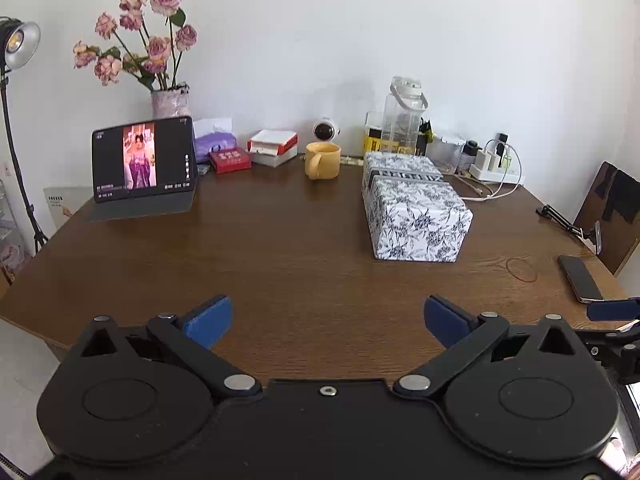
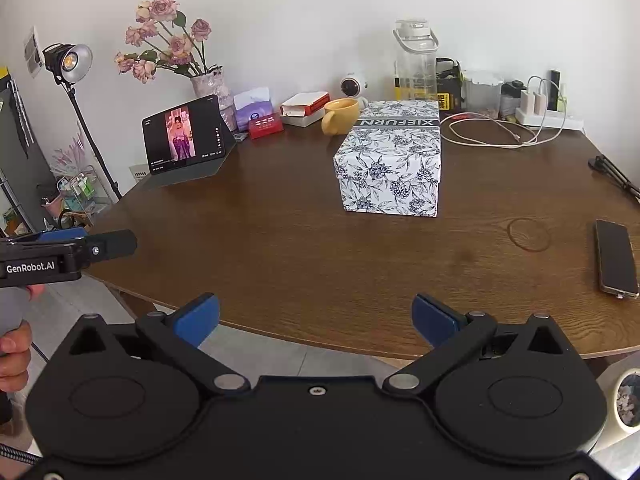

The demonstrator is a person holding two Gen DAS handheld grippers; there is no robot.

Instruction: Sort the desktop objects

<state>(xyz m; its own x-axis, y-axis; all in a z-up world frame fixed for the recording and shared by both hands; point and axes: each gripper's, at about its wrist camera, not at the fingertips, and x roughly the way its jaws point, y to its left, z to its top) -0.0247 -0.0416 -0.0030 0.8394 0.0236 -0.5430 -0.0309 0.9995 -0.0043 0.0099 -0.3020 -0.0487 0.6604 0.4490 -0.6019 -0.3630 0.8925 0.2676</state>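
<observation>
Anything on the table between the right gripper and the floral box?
Nothing. In the right wrist view, only bare wood separates the right gripper from the floral box. The phone lies well off to the right.

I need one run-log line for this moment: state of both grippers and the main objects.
left hand-held gripper: open, empty | right hand-held gripper: open, empty | floral box: on table, untouched | phone: flat near right edge
</observation>
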